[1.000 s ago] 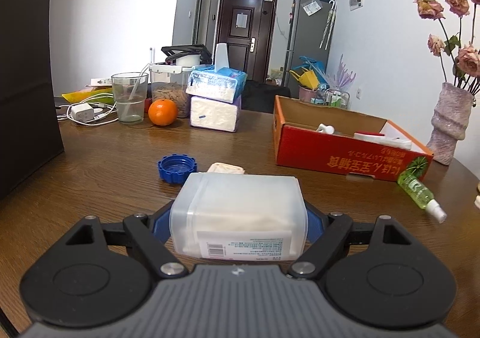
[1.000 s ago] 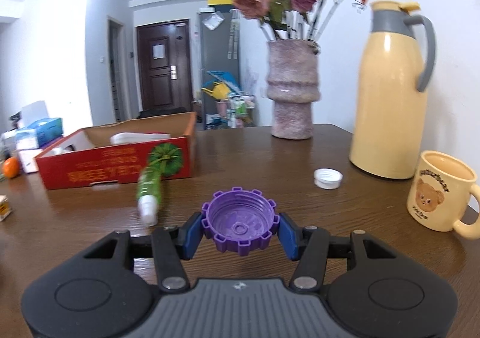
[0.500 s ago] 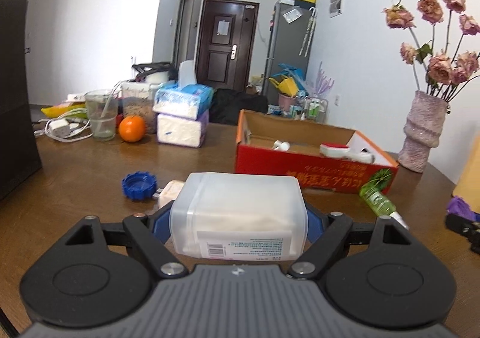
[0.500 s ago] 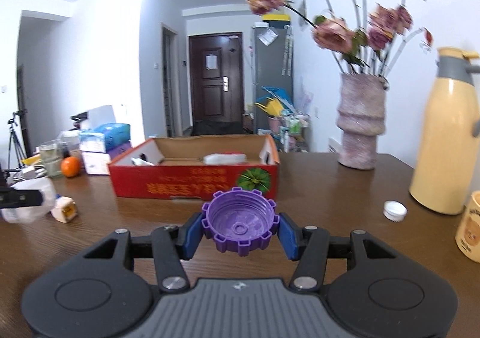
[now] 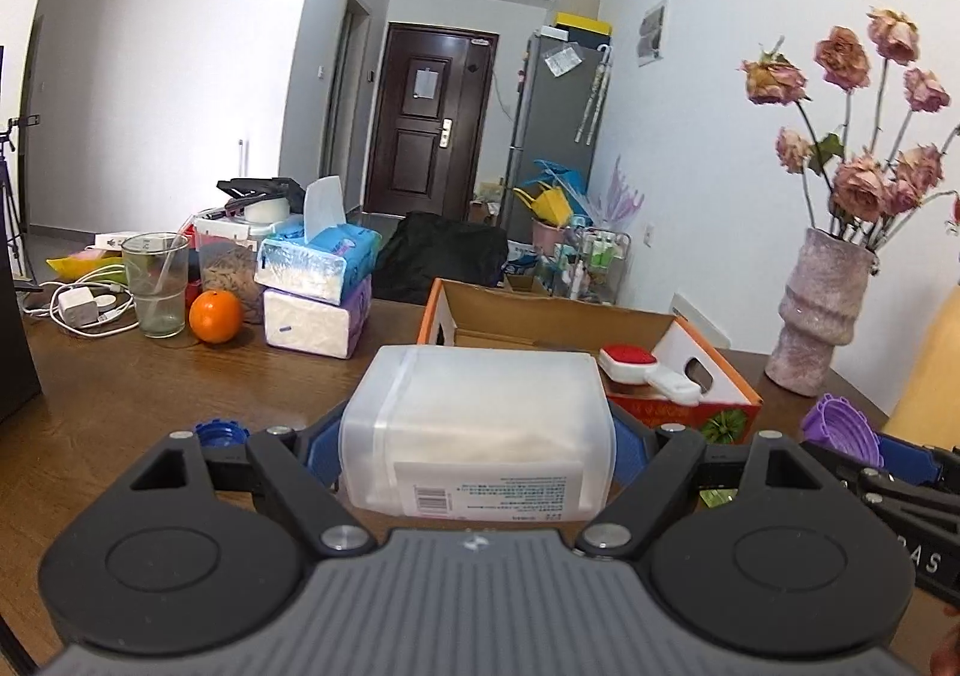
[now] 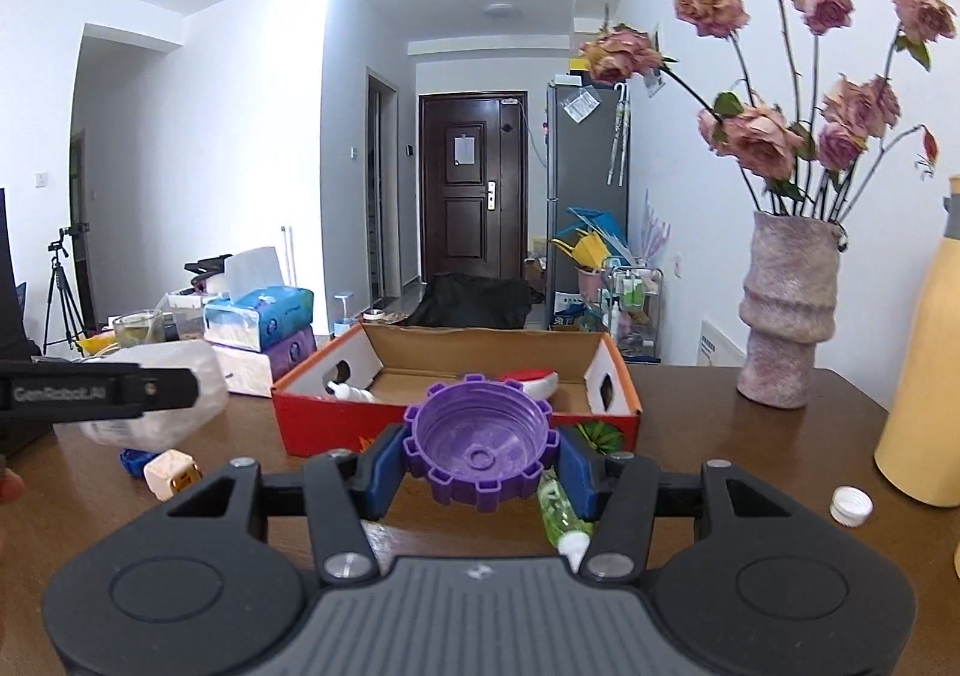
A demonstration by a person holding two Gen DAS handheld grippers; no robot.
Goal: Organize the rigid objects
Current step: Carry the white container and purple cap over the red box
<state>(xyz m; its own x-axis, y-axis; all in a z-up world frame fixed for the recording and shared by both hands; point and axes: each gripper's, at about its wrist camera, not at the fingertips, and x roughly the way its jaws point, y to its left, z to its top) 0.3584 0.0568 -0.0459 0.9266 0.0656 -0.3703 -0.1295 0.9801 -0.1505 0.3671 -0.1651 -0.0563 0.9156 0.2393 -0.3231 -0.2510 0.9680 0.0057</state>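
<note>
Brown wood table [image 5: 120, 394], cluttered; both grippers held above it, side by side, facing the door at the far end of the room.

Cardboard box [image 6: 462, 370], red outside, open top: a second ago it lay off to the side in both wrist views; now it sits nearly straight ahead of both and closer. Inside it, a white bottle [image 6: 351, 393] on the left and a red-and-white item [image 5: 645, 367] on the right.

Left gripper [image 5: 477, 436]: jaws clamped on a frosted plastic container [image 5: 477, 424] with a printed label, pads pressed to its two short sides. Grip unchanged across the three frames. The container is off the table, and its far edge now overlaps the box's near wall in the left wrist view.

Right gripper [image 6: 477, 457]: jaws clamped on a purple notched cap [image 6: 477, 448], open side up, same hold as before. The cap is in the air in front of the box's near wall. It has come into the left wrist view at far right, where it was not seen a second ago.

Green bottle [image 6: 561, 517]: on the table, now directly beneath the right gripper rather than ahead of it.

Blue cap [image 5: 222, 432] and small cream cube [image 6: 172, 473]: on the table, now just below the left gripper.

White cap [image 6: 851, 505]: on the table at right.
</note>
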